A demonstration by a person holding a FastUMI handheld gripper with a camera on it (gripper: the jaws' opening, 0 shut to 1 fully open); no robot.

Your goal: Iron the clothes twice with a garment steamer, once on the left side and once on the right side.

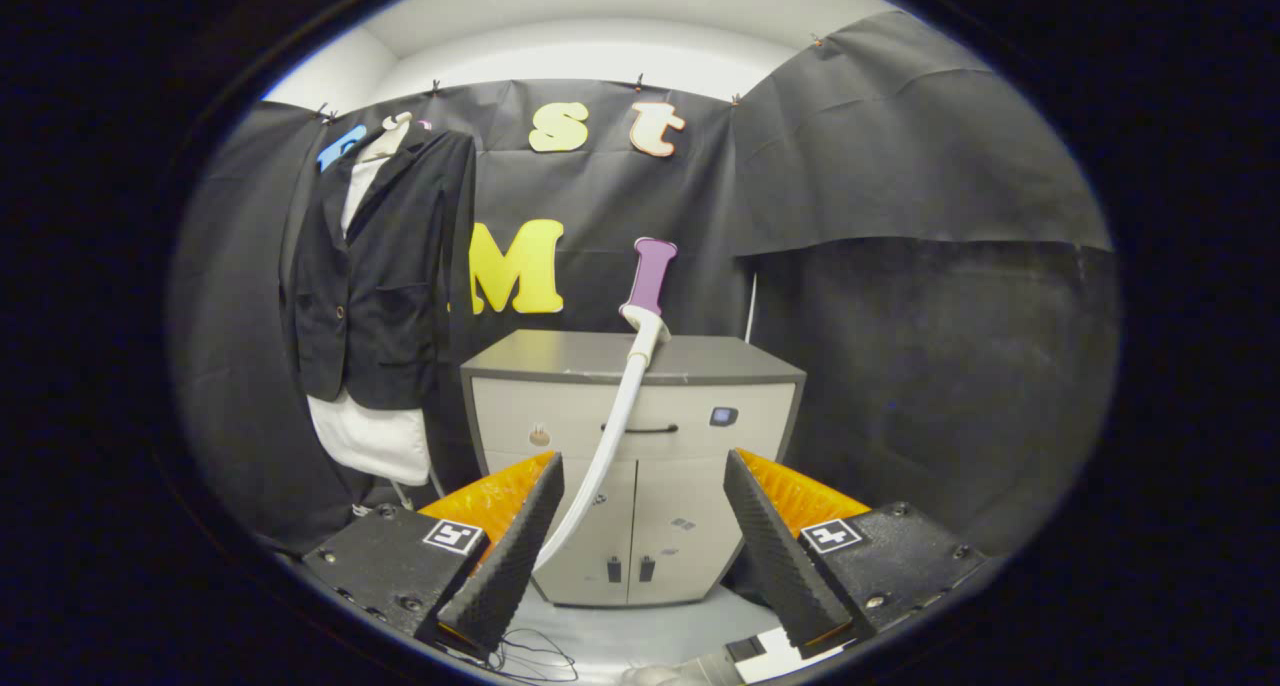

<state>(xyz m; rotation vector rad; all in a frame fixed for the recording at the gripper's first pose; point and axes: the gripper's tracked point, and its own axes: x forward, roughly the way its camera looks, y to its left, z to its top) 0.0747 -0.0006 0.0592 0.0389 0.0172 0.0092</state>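
A dark jacket over a white shirt (380, 276) hangs on the booth wall, well to the left of and beyond my fingers. The garment steamer's purple handle (651, 271) stands upright at the back of a low cabinet top. Its white hose (612, 436) curves down in front of the cabinet and passes behind my left finger. My gripper (645, 551) stands open some way in front of the cabinet, with nothing between its fingers.
A grey-topped cabinet (640, 366) with a drawer and two doors stands straight ahead. Black cloth walls close the booth behind and to the right. A thin cable (535, 656) lies on the pale floor below my left finger.
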